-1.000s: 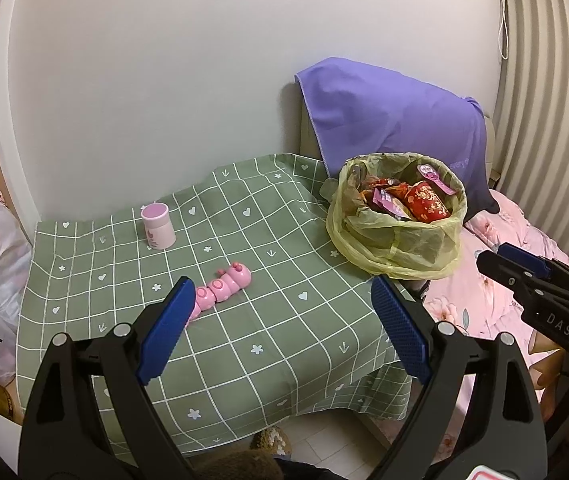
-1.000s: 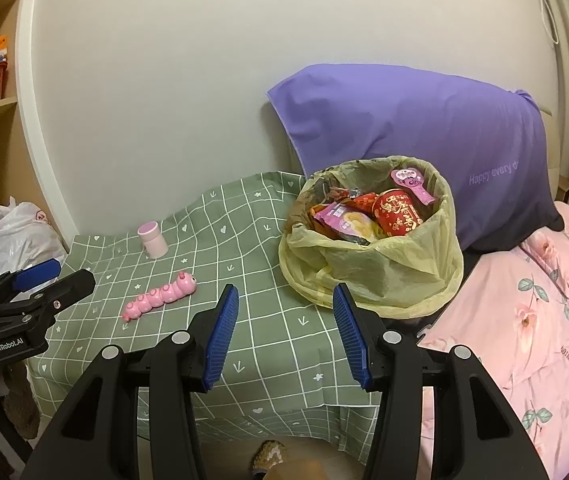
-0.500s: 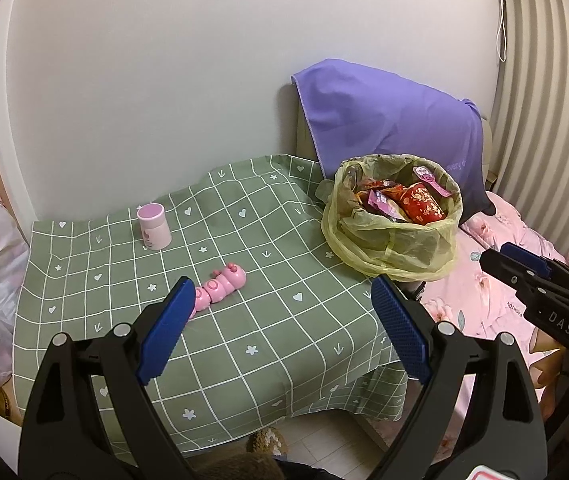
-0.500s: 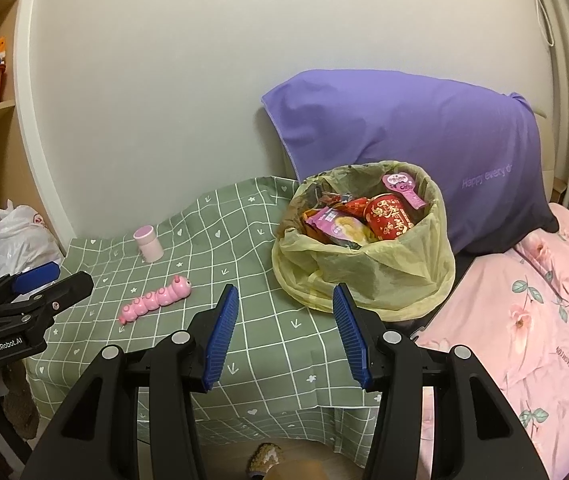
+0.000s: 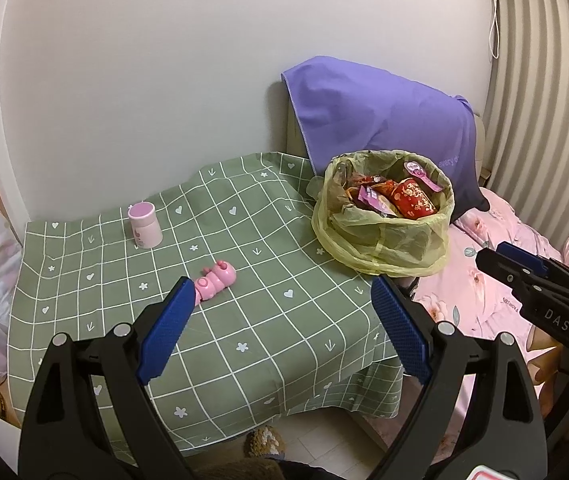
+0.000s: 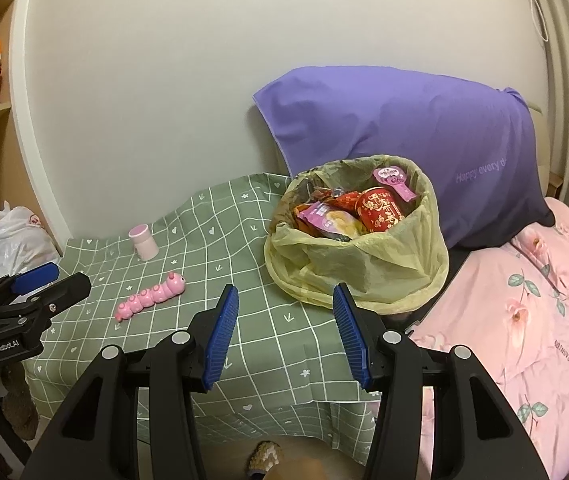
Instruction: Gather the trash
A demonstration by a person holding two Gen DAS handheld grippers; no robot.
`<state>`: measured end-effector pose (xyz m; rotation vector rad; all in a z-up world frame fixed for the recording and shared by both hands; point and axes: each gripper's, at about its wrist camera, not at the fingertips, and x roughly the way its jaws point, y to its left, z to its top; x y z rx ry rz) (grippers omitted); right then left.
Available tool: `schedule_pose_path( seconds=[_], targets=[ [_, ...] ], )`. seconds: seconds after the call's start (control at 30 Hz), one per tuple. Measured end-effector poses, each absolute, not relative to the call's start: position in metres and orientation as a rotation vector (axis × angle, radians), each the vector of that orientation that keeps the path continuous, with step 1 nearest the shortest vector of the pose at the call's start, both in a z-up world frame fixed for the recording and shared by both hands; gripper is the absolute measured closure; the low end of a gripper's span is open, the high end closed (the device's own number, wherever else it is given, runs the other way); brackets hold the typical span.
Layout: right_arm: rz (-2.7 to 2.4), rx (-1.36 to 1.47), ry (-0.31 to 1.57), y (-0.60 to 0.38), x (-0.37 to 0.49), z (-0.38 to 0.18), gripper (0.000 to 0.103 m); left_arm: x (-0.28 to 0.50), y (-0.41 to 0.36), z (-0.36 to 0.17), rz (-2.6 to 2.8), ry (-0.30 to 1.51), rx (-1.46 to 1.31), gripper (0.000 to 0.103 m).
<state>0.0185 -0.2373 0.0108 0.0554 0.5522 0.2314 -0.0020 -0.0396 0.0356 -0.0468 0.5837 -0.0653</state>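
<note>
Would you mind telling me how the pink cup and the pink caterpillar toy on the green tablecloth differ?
The pink cup stands upright, while the pink caterpillar toy lies flat. The cup is one smooth cylinder; the toy is a chain of round segments. The cup sits nearer the wall, the toy nearer the table's front edge. Both are pink, untouched, and outside the bin bag.

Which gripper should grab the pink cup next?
Probably left. The pink cup stands upright at the far left of the green tablecloth, nearer the left gripper, jaws open and empty. The right gripper faces the yellow trash bag.
</note>
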Motion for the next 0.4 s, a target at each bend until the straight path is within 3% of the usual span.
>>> schedule_pose_path(
  seconds=[0.4],
  targets=[
    [0.242,0.05,0.601,-0.229,0.045,0.003,0.056,0.019,-0.015,0.021,-0.002,0.663,-0.107,0.02]
  ],
)
